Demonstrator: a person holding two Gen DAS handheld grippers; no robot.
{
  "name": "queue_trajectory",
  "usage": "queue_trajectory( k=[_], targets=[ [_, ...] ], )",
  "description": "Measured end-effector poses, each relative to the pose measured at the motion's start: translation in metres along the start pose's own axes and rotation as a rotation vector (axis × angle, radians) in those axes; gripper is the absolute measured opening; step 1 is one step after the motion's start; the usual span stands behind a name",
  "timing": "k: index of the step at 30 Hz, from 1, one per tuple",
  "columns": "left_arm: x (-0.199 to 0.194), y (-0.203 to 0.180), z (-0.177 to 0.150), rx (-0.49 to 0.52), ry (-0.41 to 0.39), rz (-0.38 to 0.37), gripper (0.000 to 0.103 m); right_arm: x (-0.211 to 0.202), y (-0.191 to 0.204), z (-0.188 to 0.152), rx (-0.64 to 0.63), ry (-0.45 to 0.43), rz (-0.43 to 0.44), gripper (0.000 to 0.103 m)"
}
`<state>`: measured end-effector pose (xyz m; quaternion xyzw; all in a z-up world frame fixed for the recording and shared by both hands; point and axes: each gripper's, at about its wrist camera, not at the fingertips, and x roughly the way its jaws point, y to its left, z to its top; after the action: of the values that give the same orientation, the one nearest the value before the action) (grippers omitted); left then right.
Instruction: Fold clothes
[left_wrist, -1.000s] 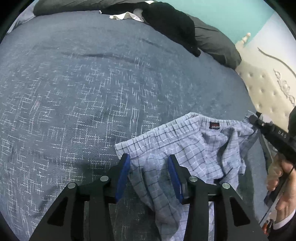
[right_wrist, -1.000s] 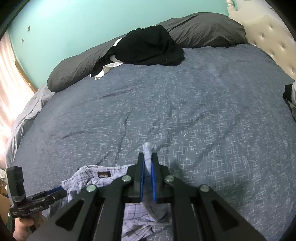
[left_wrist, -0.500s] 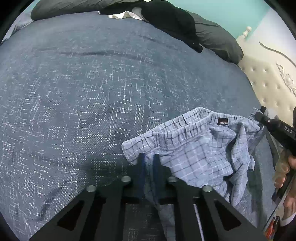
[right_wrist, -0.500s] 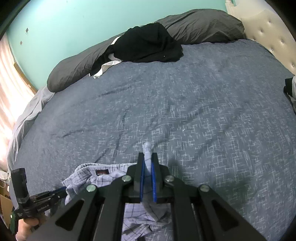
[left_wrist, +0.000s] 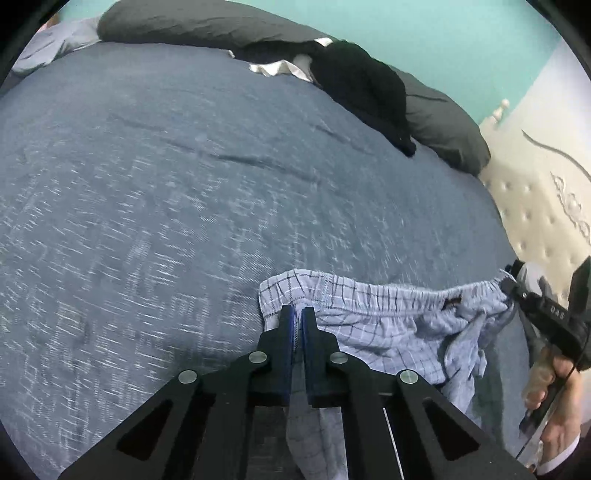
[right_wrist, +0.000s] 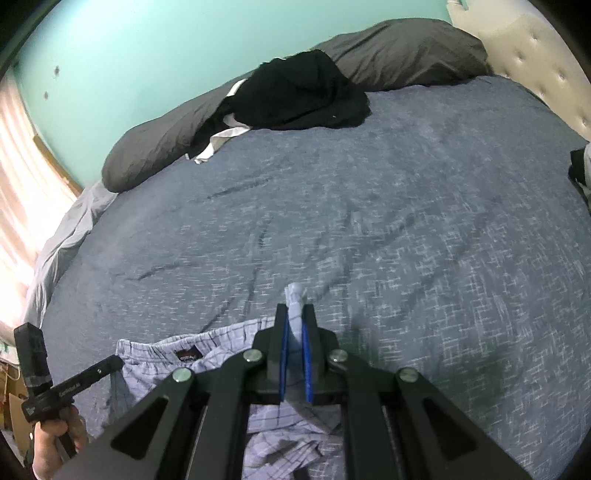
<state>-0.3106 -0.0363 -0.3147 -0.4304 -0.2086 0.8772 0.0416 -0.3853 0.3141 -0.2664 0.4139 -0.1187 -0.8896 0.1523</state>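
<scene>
Light blue checked shorts hang stretched by their elastic waistband over the blue patterned bedspread. My left gripper is shut on the waistband's left corner. The right gripper shows at the far right in the left wrist view, pinching the other end. In the right wrist view my right gripper is shut on a bunched tuft of the shorts, and the left gripper holds the cloth at lower left. The rest of the shorts droops below both grippers.
A black garment with white trim lies on dark grey pillows at the far side of the bed. A cream tufted headboard bounds the bed's right side. A teal wall stands behind. A curtained window is at left.
My left gripper closed on the waistband corner, then lifted and pulled it left, so the waistband went from slack and crumpled to stretched. The right gripper stayed still and shut.
</scene>
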Motion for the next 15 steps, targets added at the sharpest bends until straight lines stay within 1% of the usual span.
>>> queue_trajectory(
  k=[2,5,8,10,13,15],
  targets=[
    [-0.005,-0.001,0.003,0.003,-0.017,0.003,0.004,-0.003,0.006,0.001,-0.012,-0.014,0.017,0.006],
    [0.0,0.0,0.003,0.006,-0.003,0.009,0.005,-0.007,0.012,0.003,-0.025,-0.037,0.047,0.006],
    [0.008,0.003,0.001,-0.006,0.029,0.028,0.006,-0.001,0.017,0.002,-0.039,-0.02,0.054,0.006],
    [0.011,0.002,0.002,-0.003,0.036,0.034,0.006,0.002,0.017,0.0,-0.038,-0.017,0.054,0.006],
    [0.011,0.004,0.001,-0.014,0.037,0.026,0.019,0.004,0.015,-0.002,-0.027,-0.013,0.058,0.006],
    [0.012,0.007,0.001,-0.037,0.041,0.015,0.038,0.004,0.013,-0.003,-0.021,-0.011,0.059,0.006]
  ],
)
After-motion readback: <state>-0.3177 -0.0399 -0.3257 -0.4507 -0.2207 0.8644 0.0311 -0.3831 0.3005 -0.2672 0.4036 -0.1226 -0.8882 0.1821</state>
